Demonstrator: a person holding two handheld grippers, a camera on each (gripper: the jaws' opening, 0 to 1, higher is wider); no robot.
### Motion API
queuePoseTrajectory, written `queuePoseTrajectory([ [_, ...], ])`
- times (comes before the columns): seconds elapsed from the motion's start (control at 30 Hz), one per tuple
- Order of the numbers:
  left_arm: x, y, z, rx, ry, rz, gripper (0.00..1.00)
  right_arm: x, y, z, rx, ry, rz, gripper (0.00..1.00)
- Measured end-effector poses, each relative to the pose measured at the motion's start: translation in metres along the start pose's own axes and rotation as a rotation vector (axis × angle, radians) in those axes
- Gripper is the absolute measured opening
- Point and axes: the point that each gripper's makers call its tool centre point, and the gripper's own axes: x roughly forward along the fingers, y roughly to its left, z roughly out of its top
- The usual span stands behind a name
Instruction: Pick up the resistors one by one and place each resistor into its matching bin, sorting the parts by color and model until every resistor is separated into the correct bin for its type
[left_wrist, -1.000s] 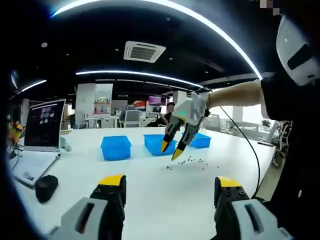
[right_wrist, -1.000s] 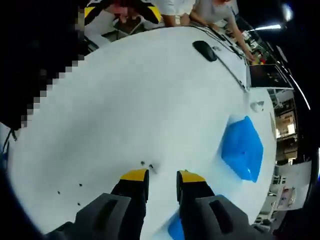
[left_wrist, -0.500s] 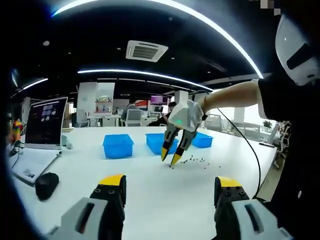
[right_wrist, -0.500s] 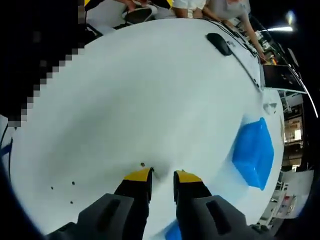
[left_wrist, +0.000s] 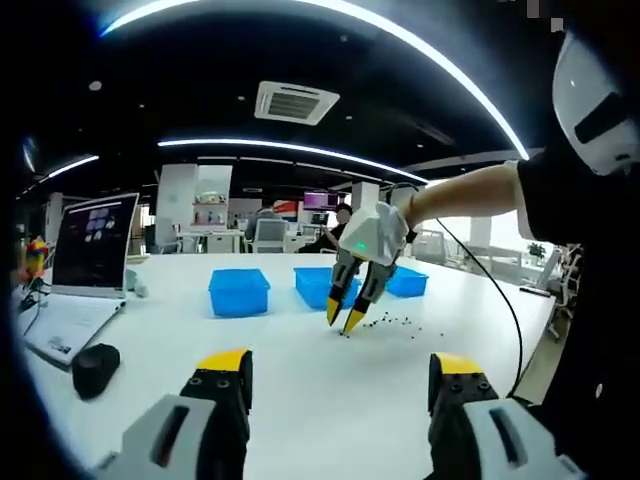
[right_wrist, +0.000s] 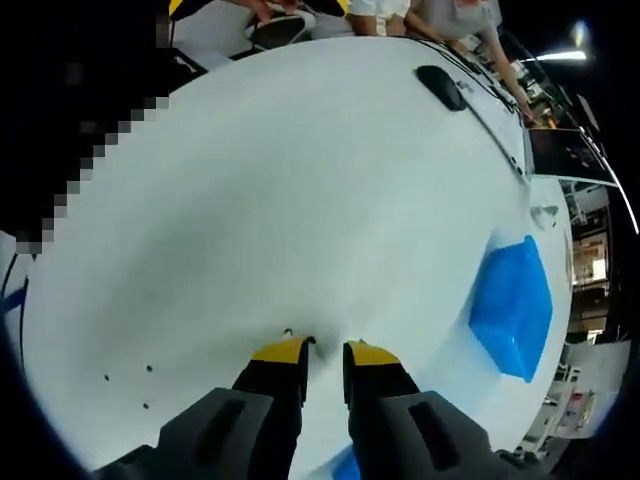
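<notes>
My left gripper (left_wrist: 340, 375) waits low, jaws wide apart, holding nothing. My right gripper (right_wrist: 316, 349) points down at the table (right_wrist: 260, 200), jaws narrow, around one tiny resistor (right_wrist: 303, 343), I think. Next I pinch, lift, carry it to a blue bin (right_wrist: 512, 308). More resistors (left_wrist: 392, 323) lie farther off.

**Right gripper lowered to the scattered parts, jaws drawn closer**

In the left gripper view, the white right gripper with yellow-tipped black jaws (left_wrist: 347, 320) has been brought down from in front of the blue plastic bins (left_wrist: 239, 292) to the white table top (left_wrist: 300, 370), at the near edge of the scatter of small dark resistors (left_wrist: 395, 323).

In the right gripper view, the gap between the jaws has been narrowed since a second ago. The small dark resistor (right_wrist: 288, 332) that lay clear ahead of the left jaw is now seen just at its yellow tip.
</notes>
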Motion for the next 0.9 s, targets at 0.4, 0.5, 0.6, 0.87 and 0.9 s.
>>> queuePoseTrajectory([
  [0.4,-0.001,0.001,0.000,-0.003,0.000,0.005,0.72,0.004,0.004,0.002,0.019,-0.003,0.059,0.08],
  [0.5,-0.002,0.002,0.001,-0.004,-0.001,0.006,0.72,0.005,0.004,0.001,0.026,0.000,0.073,0.06],
  [0.6,-0.003,0.002,0.001,-0.005,-0.002,0.008,0.72,0.005,0.004,0.001,0.038,0.005,0.078,0.06],
  [0.87,-0.003,0.002,0.004,-0.008,-0.012,0.005,0.72,-0.011,-0.004,0.011,0.123,-0.060,-0.012,0.06],
  [0.9,-0.003,0.002,0.005,-0.006,-0.014,0.006,0.72,-0.017,-0.006,0.012,0.147,-0.083,-0.037,0.06],
])
